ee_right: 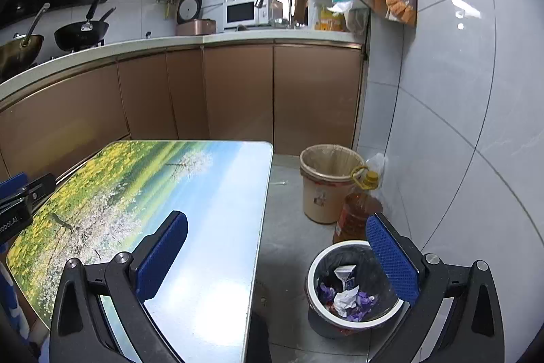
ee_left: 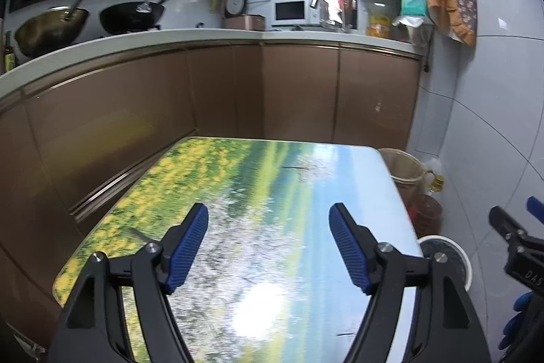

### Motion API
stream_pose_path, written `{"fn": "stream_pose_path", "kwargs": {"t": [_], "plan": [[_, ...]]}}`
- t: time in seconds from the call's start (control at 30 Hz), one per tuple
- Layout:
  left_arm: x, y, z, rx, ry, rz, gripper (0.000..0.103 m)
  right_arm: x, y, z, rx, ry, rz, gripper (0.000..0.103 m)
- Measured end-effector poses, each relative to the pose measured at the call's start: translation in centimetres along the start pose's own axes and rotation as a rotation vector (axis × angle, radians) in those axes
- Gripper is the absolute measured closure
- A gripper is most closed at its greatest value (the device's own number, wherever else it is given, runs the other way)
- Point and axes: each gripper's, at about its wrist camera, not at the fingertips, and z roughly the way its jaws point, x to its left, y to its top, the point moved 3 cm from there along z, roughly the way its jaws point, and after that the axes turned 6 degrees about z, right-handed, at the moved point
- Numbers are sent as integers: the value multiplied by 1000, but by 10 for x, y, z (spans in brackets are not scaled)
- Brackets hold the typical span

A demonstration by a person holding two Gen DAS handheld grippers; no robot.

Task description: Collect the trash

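Both grippers held with jaws apart, nothing gripped.
Left gripper is poised over the landscape-printed table; right gripper above the white-rimmed, black-lined bin of crumpled wrappers.

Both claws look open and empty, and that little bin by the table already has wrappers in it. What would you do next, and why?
Probably pull both grippers back and look around for more trash. The left gripper and the right gripper are open and hold nothing, no trash shows on the table, and crumpled wrappers already lie in the small bin. What lies outside these views I cannot tell.
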Motion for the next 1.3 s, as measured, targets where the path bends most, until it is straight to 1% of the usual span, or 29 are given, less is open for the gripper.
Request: {"fn": "stream_pose_path", "kwargs": {"t": [0.23, 0.63, 0.87, 1.07, 1.3], "plan": [[17, -4, -12, -32, 57, -23, 29, 9, 3, -11, -19, -6, -10, 0], [44, -14, -19, -27, 115, -44, 29, 29, 0, -12, -18, -5, -76, 0], [54, -14, -20, -36, 183, -55, 28, 38, 3, -13, -32, -4, -89, 0], [57, -16, -18, -39, 193, -59, 28, 40, 1, -13, -37, -4, -98, 0], [47, -14, -20, -42, 187, -36, 28, 31, 2, -15, -45, -10, -85, 0]]}}
